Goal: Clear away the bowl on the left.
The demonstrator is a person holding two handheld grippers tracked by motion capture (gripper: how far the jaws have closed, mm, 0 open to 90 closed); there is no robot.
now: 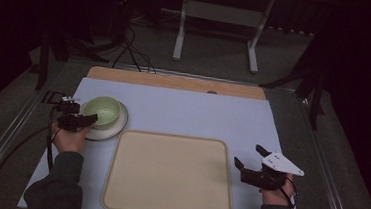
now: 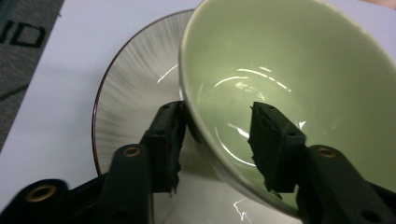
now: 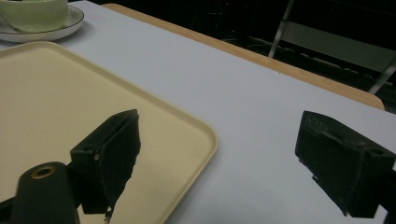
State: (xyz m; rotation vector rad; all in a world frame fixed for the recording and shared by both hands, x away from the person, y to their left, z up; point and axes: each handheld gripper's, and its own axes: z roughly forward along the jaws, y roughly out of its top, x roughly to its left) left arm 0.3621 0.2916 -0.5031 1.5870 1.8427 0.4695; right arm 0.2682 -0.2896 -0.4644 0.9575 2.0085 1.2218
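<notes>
Nearest the person, one beige tray (image 1: 169, 175) is seen lying empty on the white table (image 1: 183, 112), with the right gripper (image 1: 252, 162) held wide open and empty just beside its right edge. Farther off at the left, one green bowl (image 1: 102, 111) is seen resting on one white plate (image 1: 115, 127); its near wall is straddled by the left gripper (image 2: 219, 140), whose jaws are not visibly pressed shut. A grasp appears under way; closing and a level lift would be called for next

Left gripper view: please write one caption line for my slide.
Left gripper straddling the rim of a pale green ceramic bowl on a white ribbed plate.
</notes>
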